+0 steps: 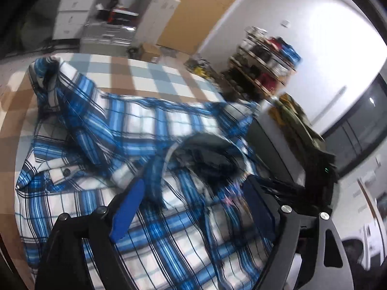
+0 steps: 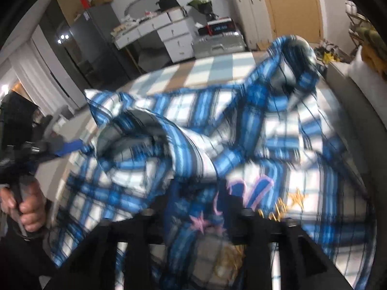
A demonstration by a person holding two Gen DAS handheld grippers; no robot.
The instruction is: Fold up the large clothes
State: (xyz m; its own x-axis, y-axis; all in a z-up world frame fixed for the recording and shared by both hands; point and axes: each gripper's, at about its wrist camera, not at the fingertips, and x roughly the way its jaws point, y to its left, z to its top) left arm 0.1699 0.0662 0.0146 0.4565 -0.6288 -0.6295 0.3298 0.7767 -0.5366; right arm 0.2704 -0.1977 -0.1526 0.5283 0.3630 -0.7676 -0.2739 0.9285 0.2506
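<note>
1. Two grippers are at work on one garment, and from where I stand the folding has barely begun: the blue plaid shirt lies rumpled and bunched, with no clean fold line showing anywhere.
2. Closest in, the left gripper has its blue-padded fingers spread wide, plaid cloth lying between and beneath them. I cannot tell whether they have hold of any of it; nothing looks pinched.
3. The right gripper is buried in the shirt, cloth draped over its fingers and hiding the tips, so I cannot say how far open it is or whether it grips. Embroidered stars and lettering sit right at its front.
4. In the right wrist view, the person's left hand is wrapped round the handle of the other tool, off to the left and held low, its blue finger pointing in at the shirt's edge.
5. Just ahead of the left gripper a cuff with a dark button lies on the heap; farther on, a sleeve or collar end stands up.
6. Beyond that is the checked bedcover the shirt rests on.
7. What is left, I judge: nearly everything. Spreading it flat, sleeves in, then the body folds.
</note>
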